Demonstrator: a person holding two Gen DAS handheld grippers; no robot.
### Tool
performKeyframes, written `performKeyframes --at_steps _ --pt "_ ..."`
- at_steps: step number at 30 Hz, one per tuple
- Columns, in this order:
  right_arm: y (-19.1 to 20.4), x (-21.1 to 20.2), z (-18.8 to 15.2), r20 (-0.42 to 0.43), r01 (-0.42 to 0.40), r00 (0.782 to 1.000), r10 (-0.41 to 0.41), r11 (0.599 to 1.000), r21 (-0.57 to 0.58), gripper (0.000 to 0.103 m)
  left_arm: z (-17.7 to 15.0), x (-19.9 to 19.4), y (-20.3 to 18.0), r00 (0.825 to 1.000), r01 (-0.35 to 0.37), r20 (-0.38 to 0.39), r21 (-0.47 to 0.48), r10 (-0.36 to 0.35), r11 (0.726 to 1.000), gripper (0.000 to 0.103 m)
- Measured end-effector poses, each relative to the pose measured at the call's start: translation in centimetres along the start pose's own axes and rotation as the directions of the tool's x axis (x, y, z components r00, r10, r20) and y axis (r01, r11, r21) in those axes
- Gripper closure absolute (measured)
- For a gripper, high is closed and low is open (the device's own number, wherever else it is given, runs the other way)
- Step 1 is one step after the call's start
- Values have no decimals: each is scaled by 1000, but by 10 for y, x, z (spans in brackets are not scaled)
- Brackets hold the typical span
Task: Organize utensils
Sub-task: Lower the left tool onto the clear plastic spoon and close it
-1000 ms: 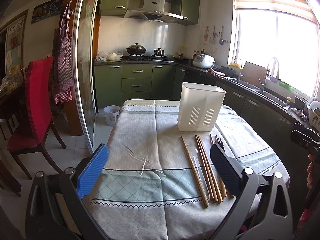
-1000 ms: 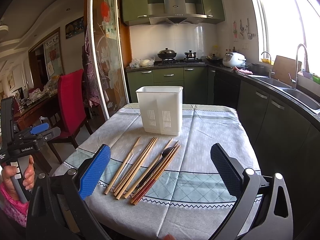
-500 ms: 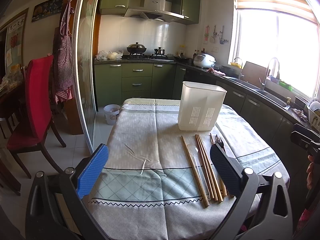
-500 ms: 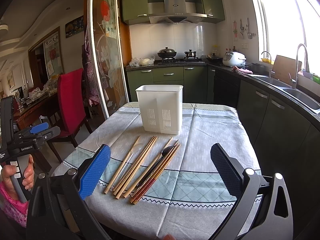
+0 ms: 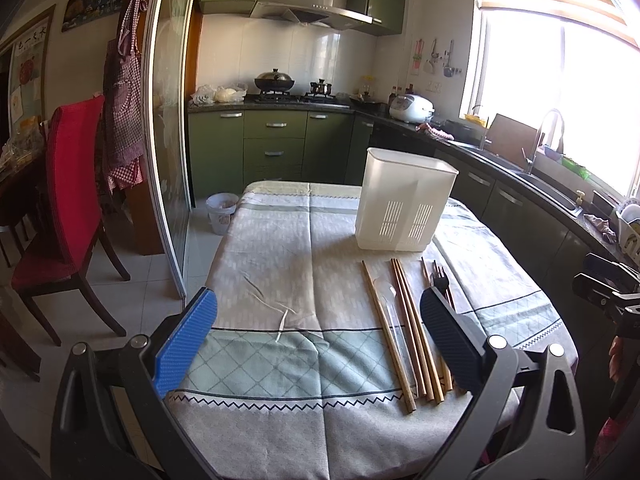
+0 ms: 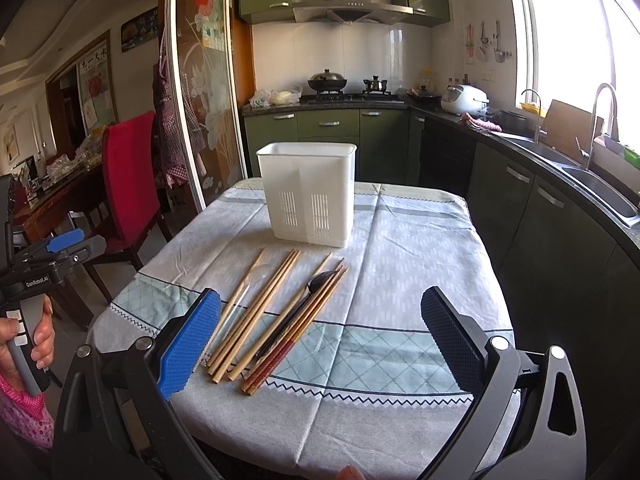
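Observation:
A white slotted utensil holder [image 5: 404, 200] [image 6: 310, 194] stands upright toward the far side of the clothed table. In front of it lie several wooden chopsticks [image 5: 404, 328] [image 6: 260, 312], a clear plastic spoon [image 5: 390, 300], a dark fork [image 5: 440, 278] and a dark spoon [image 6: 318, 282]. My left gripper [image 5: 318, 334] is open and empty, hovering above the table's near edge, left of the utensils. My right gripper [image 6: 320, 330] is open and empty, above the near ends of the chopsticks.
The table carries a grey-green patterned cloth [image 5: 288, 280] [image 6: 408, 248]. A red chair [image 5: 68, 184] and a glass sliding door [image 5: 168, 128] stand to the left. Green cabinets, a stove and a sink counter [image 6: 560, 168] run behind and along the right.
Both grippers have barely moved; the right view has crept slightly closer to the utensils. Nothing was picked up.

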State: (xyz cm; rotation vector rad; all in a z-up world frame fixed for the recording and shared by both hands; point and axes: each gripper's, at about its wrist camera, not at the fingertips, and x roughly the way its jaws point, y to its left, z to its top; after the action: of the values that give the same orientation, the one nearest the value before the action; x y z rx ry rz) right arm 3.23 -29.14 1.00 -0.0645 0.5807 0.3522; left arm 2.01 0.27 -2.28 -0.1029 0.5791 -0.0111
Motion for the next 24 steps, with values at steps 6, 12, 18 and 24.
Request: performKeyframes --at_steps 6,12,18,24 --pt "-16 32 15 -123 6 992 -8 1000 -14 4 12 58 -3 970 39 -239 -51 -50 998 6" --pt "-39 64 30 -226 -35 973 49 997 68 4 28 107 -26 908 94 -405 -51 -107 994 7" --pt "-67 89 33 -315 -62 941 124 978 200 4 42 143 -63 859 107 -504 9 -88 994 33" --pt "-80 97 28 -336 -61 931 140 970 236 8 37 183 -84 796 108 -602 28 -69 994 56"
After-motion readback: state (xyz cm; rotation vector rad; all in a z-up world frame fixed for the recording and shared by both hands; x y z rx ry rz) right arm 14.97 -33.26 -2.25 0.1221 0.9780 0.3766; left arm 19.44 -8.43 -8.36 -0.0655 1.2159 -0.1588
